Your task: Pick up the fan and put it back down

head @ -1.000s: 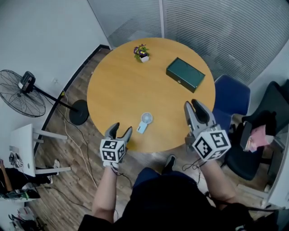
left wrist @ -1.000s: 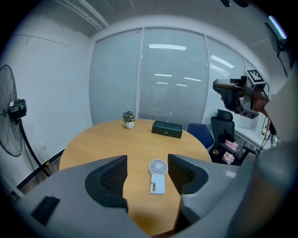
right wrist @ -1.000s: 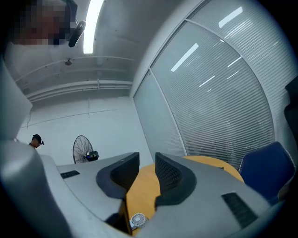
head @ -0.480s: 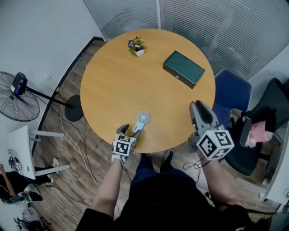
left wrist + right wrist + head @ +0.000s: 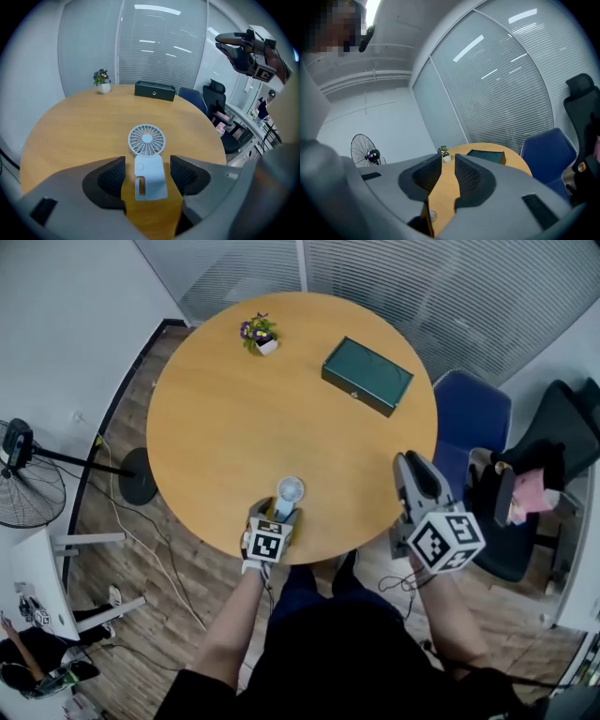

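Observation:
A small pale-blue hand fan (image 5: 290,490) lies flat on the round wooden table (image 5: 225,418) near its front edge, round head away from me. My left gripper (image 5: 275,513) points down at it and is open. Its jaws have just been opening. In the left gripper view the fan's handle (image 5: 150,178) lies between the pads (image 5: 112,174), with a gap on each side. My right gripper (image 5: 411,468) hovers off the table's right front edge. Its jaws (image 5: 448,168) have just been closing; a narrow gap remains and nothing is between them.
A dark green box (image 5: 367,376) and a small flower pot (image 5: 258,334) stand at the table's far side. A blue chair (image 5: 473,423) and a black chair (image 5: 553,456) are at the right. A standing floor fan (image 5: 23,474) is at the left.
My left gripper has come down and forward from the table's edge onto the fan, its jaws now astride the handle. The right gripper has sunk a little.

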### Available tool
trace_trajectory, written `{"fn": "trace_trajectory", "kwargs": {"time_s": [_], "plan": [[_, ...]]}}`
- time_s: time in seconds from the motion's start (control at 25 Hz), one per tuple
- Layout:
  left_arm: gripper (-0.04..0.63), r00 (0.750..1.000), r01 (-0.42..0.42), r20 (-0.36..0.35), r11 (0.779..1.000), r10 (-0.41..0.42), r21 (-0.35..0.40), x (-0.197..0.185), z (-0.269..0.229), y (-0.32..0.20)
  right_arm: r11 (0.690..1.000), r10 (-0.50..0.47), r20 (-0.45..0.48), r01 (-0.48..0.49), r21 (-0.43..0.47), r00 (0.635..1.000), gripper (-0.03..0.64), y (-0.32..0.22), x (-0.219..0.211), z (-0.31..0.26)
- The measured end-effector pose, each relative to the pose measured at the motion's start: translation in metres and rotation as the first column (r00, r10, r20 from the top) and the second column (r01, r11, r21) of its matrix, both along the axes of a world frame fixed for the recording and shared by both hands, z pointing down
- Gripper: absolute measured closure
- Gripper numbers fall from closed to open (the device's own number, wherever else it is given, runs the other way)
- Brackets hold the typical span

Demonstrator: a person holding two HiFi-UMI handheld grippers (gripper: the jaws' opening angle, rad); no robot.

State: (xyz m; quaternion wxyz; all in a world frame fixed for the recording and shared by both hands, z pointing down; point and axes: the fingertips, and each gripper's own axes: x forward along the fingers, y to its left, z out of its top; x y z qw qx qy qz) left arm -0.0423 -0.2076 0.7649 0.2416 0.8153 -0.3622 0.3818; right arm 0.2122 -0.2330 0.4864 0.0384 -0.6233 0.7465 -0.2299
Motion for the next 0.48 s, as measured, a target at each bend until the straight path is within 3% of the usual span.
{"fn": "trace_trajectory", "kwargs": {"time_s": [0.48], "plan": [[0.311, 0.996, -0.036, 0.078, 0.999, 0.037, -0.023, 0.007, 0.029, -0.017, 0.999, 0.030, -0.066, -0.033, -0.035, 0.997, 0.528, -0.004, -0.004, 0.020]]}}
